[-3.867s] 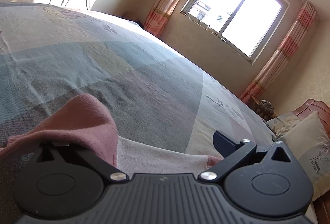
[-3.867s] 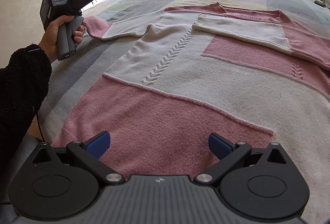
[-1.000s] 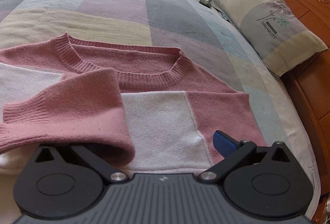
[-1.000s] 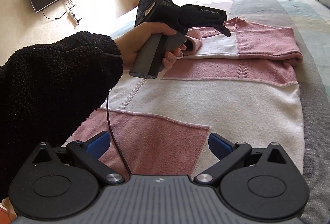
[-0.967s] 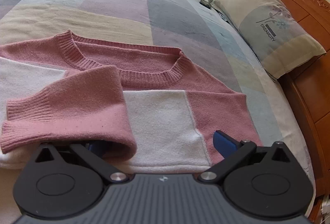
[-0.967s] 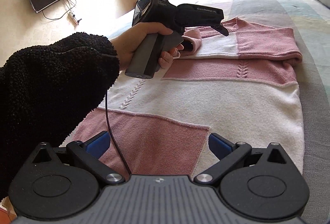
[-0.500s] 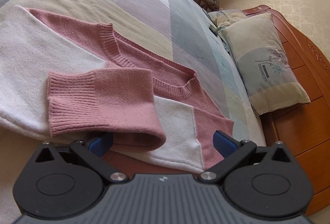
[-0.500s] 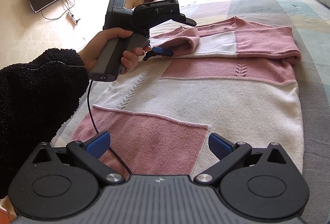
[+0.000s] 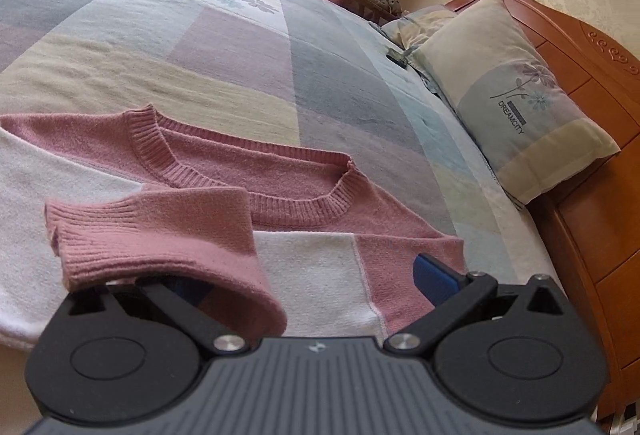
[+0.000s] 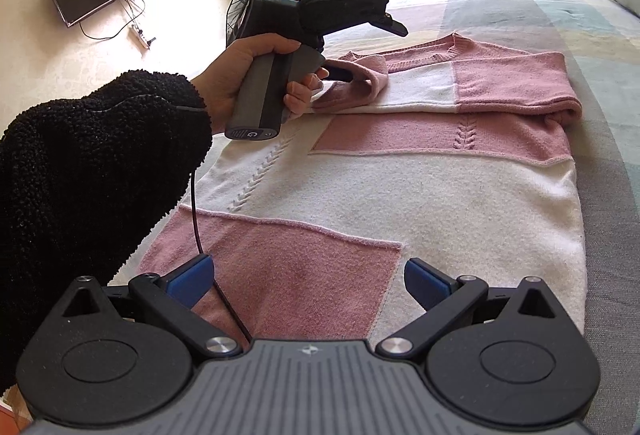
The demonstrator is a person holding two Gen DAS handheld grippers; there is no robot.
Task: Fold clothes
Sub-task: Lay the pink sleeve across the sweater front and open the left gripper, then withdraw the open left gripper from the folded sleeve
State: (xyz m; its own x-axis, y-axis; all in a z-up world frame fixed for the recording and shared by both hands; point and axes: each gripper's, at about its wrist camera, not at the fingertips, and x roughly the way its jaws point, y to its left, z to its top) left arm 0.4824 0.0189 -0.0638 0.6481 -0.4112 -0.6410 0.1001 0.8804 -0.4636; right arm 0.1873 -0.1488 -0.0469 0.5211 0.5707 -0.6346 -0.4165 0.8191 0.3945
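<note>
- Hovering over the hem end of the sweater (image 10: 400, 195), the right gripper (image 10: 306, 281) had its fingers spread wide and held nothing; it looked the same as a second earlier, so it was only waiting.
- Under it, the sweater lay flat on the bed (image 9: 224, 47), with its pink lower panel between the blue pads (image 10: 188, 279) but apart from them.
- Further up, the left gripper (image 9: 312, 279) had its fingers spread too. About four seconds earlier it carried the sleeve cuff (image 9: 152, 235) far out over the bare bed; a second ago the cuff was already above the chest, and half a second ago the fingers had come open.
- The cuff now draped over the left finger, which was mostly hidden under the pink knit. The right pad (image 9: 434, 277) stood free beside the white chest panel.
- In the right wrist view, the hand (image 10: 248, 75) held this gripper just above the sleeve, near the collar (image 9: 248, 171).
- I judged that the second sleeve was now folded across the chest, like the other sleeve on the far side, so the sleeve step was almost done.
- The finger probably needed to slide out gently, or the cuff could be dragged back.
- Beyond the sweater, the pillow (image 9: 516, 95) leaned on the wooden headboard (image 9: 592, 75).
</note>
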